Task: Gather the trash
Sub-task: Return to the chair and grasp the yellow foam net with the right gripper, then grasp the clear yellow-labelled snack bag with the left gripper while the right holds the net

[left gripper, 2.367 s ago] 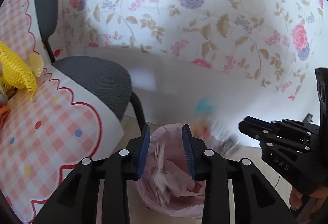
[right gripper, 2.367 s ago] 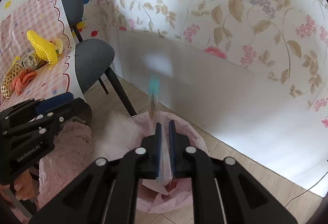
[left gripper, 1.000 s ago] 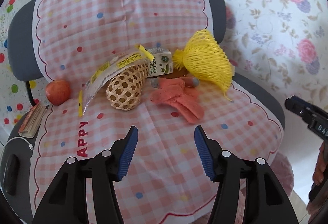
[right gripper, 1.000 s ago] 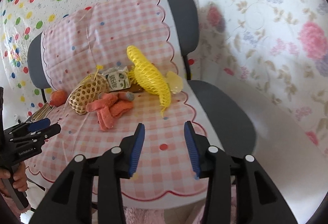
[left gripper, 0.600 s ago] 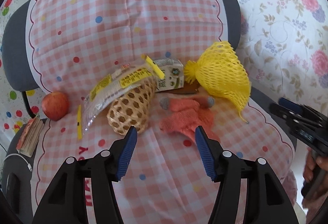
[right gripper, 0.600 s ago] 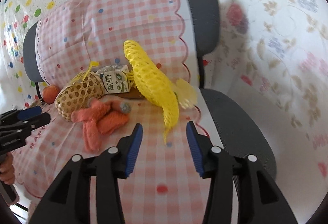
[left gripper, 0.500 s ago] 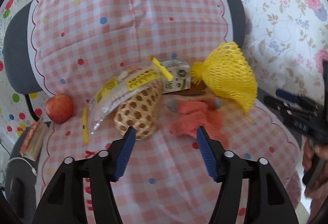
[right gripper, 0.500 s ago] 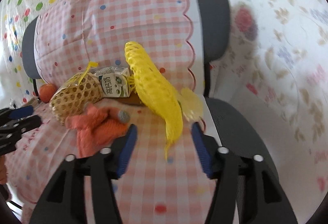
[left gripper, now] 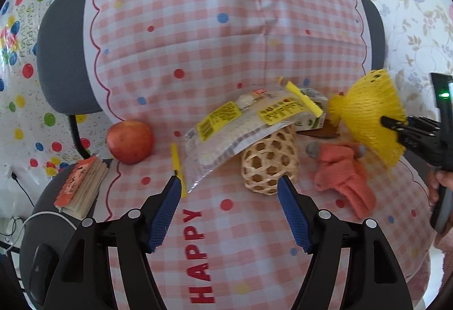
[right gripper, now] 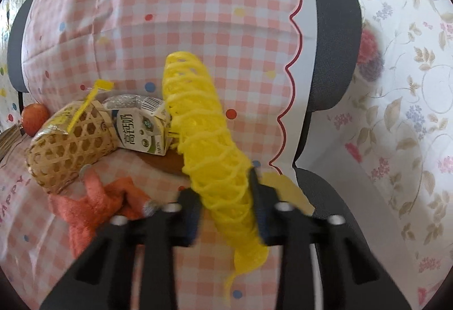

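A yellow foam fruit net (right gripper: 209,145) lies on the pink checked cloth (left gripper: 226,26) over a grey chair; it also shows in the left wrist view (left gripper: 368,117). My right gripper (right gripper: 225,196) is open with its fingers on either side of the net's lower part. My left gripper (left gripper: 228,196) is open and empty, just in front of a clear plastic wrapper with yellow labels (left gripper: 240,128) lying on a wicker basket (left gripper: 269,165). A milk carton (right gripper: 141,128) lies behind the basket.
An orange glove (left gripper: 345,176) lies beside the basket. A red apple (left gripper: 130,141) sits at the left, with a small book (left gripper: 82,185) on the chair edge. Floral wallpaper (right gripper: 410,83) is on the right. A brown object lies under the carton.
Both grippers moved from the pink trash bag to the chair. The right gripper closed in on the yellow net, its fingers now straddling it. The left gripper came nearer the wrapper and basket.
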Tool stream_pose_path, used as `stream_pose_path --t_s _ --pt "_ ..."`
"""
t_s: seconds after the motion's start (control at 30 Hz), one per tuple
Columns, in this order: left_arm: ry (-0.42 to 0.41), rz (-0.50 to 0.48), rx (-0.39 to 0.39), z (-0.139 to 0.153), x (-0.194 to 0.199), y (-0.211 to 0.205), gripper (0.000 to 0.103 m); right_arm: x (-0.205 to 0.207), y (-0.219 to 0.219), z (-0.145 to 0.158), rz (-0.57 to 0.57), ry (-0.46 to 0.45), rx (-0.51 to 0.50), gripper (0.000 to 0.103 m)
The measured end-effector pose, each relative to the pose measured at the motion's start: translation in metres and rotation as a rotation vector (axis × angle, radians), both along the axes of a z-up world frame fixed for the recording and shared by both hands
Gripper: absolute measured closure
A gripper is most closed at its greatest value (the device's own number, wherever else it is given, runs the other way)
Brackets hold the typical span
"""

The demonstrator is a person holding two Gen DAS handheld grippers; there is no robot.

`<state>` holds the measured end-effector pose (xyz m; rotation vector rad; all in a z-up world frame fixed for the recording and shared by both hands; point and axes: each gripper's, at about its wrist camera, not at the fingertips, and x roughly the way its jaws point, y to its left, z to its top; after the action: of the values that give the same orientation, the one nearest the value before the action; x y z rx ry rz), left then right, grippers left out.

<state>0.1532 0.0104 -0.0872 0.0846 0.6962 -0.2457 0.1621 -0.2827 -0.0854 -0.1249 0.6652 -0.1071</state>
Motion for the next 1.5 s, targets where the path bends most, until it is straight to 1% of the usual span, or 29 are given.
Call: stream_pose_path --t_s 0.17,0.27,0.37,0.47,0.53,0.57,0.67,0.8,0.87,0.9,0.97,1.03,1.07,1.1,1.13,1.2,1.3,1.37,1.43,1.5 --pt "0.015 -0.007 -0.008 -0.003 -0.001 0.006 0.032 -0.044 0.002 0.027 -0.012 -0.048 0.096 0.090" --pt "-0.008 -0.039 0.013 0.001 -0.002 -0.008 0.032 -0.070 0.011 0.039 -0.011 -0.079 0.149 0.090" --pt "-0.042 -0.059 0.050 0.005 0.006 -0.029 0.032 -0.088 0.017 0.043 -0.002 -0.099 0.241 0.090" --pt "-0.044 -0.069 0.057 0.006 0.022 -0.048 0.032 -0.096 0.024 0.041 -0.020 -0.118 0.253 0.090" --pt "-0.049 -0.076 0.093 0.003 0.032 -0.062 0.033 -0.098 0.025 0.038 -0.024 -0.124 0.259 0.090" --pt "-0.042 -0.078 0.125 -0.001 0.041 -0.072 0.033 -0.097 0.024 0.035 -0.024 -0.120 0.269 0.090" --pt "-0.019 -0.077 0.156 -0.007 0.056 -0.086 0.035 -0.092 0.019 0.029 -0.020 -0.107 0.286 0.090" --pt "-0.019 -0.070 0.194 -0.014 0.072 -0.100 0.035 -0.091 0.015 0.026 -0.015 -0.108 0.299 0.090" --pt "-0.018 -0.068 0.201 -0.015 0.081 -0.105 0.036 -0.090 0.013 0.025 -0.013 -0.109 0.305 0.090" --pt "-0.012 -0.070 0.201 -0.016 0.085 -0.106 0.043 -0.090 0.012 0.024 -0.011 -0.110 0.312 0.090" --pt "0.002 -0.068 0.186 -0.016 0.094 -0.105 0.047 -0.089 0.010 0.023 -0.007 -0.109 0.320 0.090" --pt "0.014 -0.068 0.149 -0.013 0.102 -0.099 0.050 -0.090 0.010 0.022 -0.003 -0.109 0.322 0.090" --pt "0.017 -0.070 0.130 -0.011 0.104 -0.096 0.054 -0.090 0.010 0.022 -0.003 -0.110 0.320 0.090" --pt "0.018 -0.074 0.120 -0.008 0.106 -0.093 0.062 -0.091 0.010 0.022 -0.003 -0.110 0.318 0.090" --pt "0.019 -0.080 0.109 -0.005 0.107 -0.089 0.066 -0.092 0.010 0.022 -0.003 -0.111 0.319 0.090" --pt "0.026 -0.060 0.101 0.003 0.108 -0.078 0.084 -0.095 0.010 0.025 -0.001 -0.117 0.315 0.090" --pt "0.030 -0.008 0.030 0.026 0.105 -0.044 0.094 -0.103 0.012 0.031 -0.005 -0.134 0.295 0.090" --pt "0.004 0.025 0.007 0.043 0.096 -0.020 0.099 -0.109 0.012 0.035 -0.005 -0.146 0.288 0.090" --pt "-0.021 0.032 -0.031 0.058 0.082 0.002 0.099 -0.114 0.015 0.038 -0.001 -0.151 0.286 0.090" --pt "-0.024 0.027 -0.102 0.071 0.062 0.025 0.100 -0.119 0.019 0.040 0.005 -0.153 0.283 0.090"
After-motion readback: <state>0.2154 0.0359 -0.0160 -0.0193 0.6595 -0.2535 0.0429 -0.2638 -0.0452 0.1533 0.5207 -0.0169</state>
